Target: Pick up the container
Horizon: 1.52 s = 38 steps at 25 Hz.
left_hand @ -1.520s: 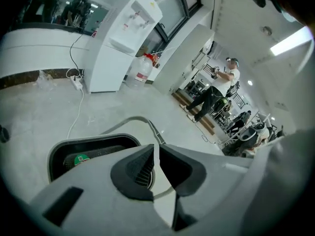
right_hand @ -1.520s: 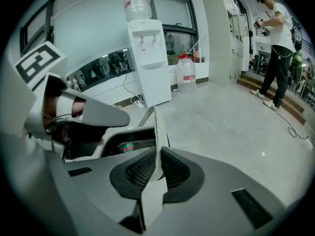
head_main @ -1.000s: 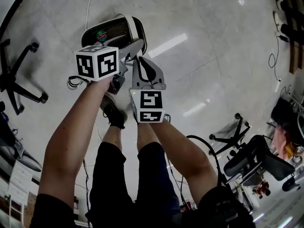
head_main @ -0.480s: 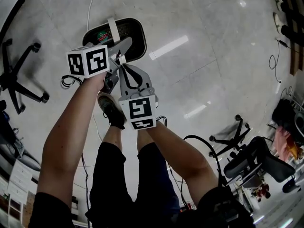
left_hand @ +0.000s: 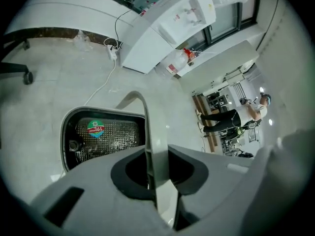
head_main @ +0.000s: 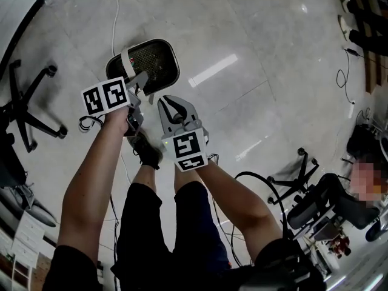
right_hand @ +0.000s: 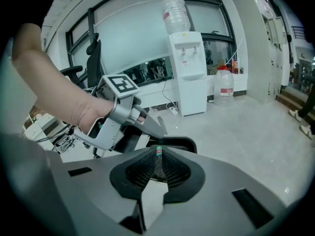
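The left gripper (head_main: 140, 77) is biting down. Its jaws have just been closing and are now clamping the white handle (left_hand: 147, 117), which is running straight up between them in the left gripper view. The container (head_main: 159, 62), a black mesh bin, is sitting at 11 o'clock in the head view, just beyond that gripper and over the pale tiled floor (head_main: 260, 47). Whether it is clearing the floor, I cannot tell. A round green and red sticker (left_hand: 95, 128) is showing inside the mesh at 9 o'clock from the handle.

The right gripper (head_main: 168, 103) is hanging at 5 o'clock from the container, close but not touching it. Its jaws are standing slightly parted and gripping nothing, and a sliver of mesh is peeking through the gap in the right gripper view.

A chair base (head_main: 27, 102) is standing at 9 o'clock, well apart from the action. A water dispenser (right_hand: 189, 70) is standing against the far wall at 12 o'clock in the right gripper view.
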Tool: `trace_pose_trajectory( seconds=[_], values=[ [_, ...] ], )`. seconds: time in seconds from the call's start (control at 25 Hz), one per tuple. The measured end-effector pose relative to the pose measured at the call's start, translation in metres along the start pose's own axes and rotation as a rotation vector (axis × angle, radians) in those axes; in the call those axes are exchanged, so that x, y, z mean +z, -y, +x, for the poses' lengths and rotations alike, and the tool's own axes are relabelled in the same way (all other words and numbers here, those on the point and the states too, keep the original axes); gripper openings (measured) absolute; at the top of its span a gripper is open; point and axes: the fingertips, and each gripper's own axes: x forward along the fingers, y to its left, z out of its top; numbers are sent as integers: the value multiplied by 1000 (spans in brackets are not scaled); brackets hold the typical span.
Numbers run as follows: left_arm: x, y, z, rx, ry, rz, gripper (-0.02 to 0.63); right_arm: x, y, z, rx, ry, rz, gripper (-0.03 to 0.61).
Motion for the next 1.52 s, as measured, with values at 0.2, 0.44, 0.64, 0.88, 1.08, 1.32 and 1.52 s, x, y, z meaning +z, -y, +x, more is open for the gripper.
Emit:
trace_pose_trajectory(
  seconds=[0.2,0.44,0.64,0.88,1.08,1.32,1.52],
  values=[
    [-19,7,-43,24,1,15,58,17,18,-40,-45,2,27,25],
    [-19,36,-108,31,5,4,58,65,21,-81,-65,39,48,25],
    [-12,66,-158,40,41,1,57,109,16,-115,-71,76,59,25],
    [11,118,-217,-8,97,22,57,162,10,-154,-69,122,101,23],
    [18,167,-263,-55,131,19,57,207,-2,-190,-63,158,74,23],
    [23,225,-311,-133,174,-1,57,272,-15,-234,-45,237,55,20],
    [18,262,-357,-170,172,-35,55,315,-34,-280,-19,285,75,18]
  ],
)
